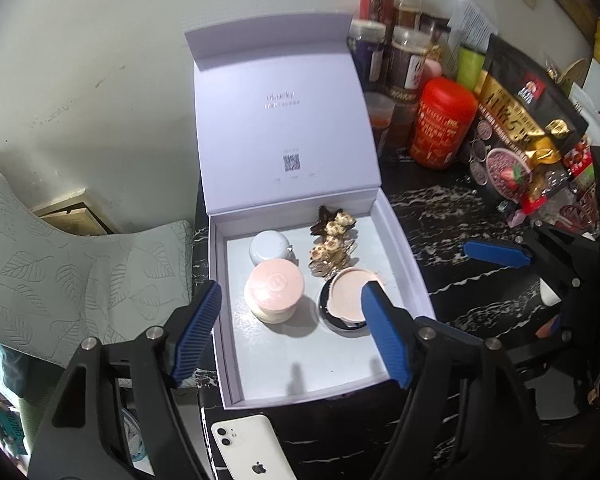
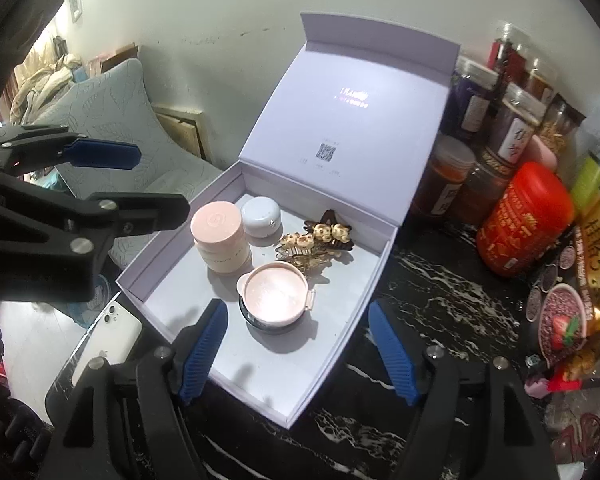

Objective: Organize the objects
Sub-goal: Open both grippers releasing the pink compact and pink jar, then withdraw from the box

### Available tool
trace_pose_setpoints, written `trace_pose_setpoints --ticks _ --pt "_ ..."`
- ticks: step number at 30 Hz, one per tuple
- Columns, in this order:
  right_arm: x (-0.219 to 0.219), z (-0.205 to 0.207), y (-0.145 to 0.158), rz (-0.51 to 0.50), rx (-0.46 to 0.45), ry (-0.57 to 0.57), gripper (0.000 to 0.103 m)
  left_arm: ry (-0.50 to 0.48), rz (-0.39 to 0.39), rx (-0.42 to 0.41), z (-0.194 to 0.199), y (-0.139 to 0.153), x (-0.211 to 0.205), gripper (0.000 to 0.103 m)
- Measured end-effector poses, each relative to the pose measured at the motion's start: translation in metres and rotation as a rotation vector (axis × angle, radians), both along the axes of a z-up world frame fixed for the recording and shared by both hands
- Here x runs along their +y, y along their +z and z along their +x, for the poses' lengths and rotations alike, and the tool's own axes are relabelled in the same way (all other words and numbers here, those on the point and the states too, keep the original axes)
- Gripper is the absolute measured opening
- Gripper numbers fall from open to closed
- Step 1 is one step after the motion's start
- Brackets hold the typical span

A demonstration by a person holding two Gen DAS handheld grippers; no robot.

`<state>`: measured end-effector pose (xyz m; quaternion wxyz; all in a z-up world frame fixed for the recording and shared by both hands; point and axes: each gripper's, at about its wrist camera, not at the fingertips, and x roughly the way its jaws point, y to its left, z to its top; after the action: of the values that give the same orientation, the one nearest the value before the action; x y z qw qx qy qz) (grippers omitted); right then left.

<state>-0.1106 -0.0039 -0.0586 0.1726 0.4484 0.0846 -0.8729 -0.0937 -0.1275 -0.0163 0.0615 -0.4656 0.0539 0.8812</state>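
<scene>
I am looking down into a pale lilac cardboard box (image 1: 404, 248), rectangular, matte, its hinged lid (image 1: 280, 120) standing upright at the far side. The box is sitting on a black marble-patterned counter (image 1: 440, 216) with white veining.

Four items are lying inside the box, all toward its far half:
- a squat round pink-lidded jar (image 1: 274, 290) on a cream base, smooth plastic, upright, toward 9 o'clock of the tray;
- a smaller pale blue domed jar (image 1: 269, 247) touching it on the far side, at 11 o'clock;
- a round compact (image 1: 346, 300) with a glossy black base and a pink lid, lying flat at 3 o'clock of the pink jar;
- a gold filigree hair clip (image 1: 334, 246) with beige bear-like beads (long axis running from the compact toward the lid, dark star end farthest).

The left gripper (image 1: 292, 336) is hanging over the box's near half, its ribbed blue pads (image 1: 198, 332) standing apart, nothing between them. The right gripper (image 2: 298, 354) is likewise spread and empty over the near right corner.

A white smartphone (image 1: 248, 448) is lying face down at 6 o'clock, just beside the box. A red tin (image 1: 444, 124) is standing at 2 o'clock.
</scene>
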Motion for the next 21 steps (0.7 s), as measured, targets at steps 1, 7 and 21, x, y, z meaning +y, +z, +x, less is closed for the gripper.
trace_pose_setpoints --ticks 1,7,21 --pt "0.002 0.003 0.004 0.0 0.009 -0.003 0.076 0.004 -0.003 0.012 0.004 0.004 0.001 0.074" --pt "0.01 0.022 0.029 0.021 0.059 -0.027 0.087 0.027 -0.004 0.046 0.024 0.025 0.006 0.08" --pt "0.038 0.061 0.07 0.015 0.085 -0.088 0.095 0.071 0.006 0.065 0.066 0.059 0.021 0.082"
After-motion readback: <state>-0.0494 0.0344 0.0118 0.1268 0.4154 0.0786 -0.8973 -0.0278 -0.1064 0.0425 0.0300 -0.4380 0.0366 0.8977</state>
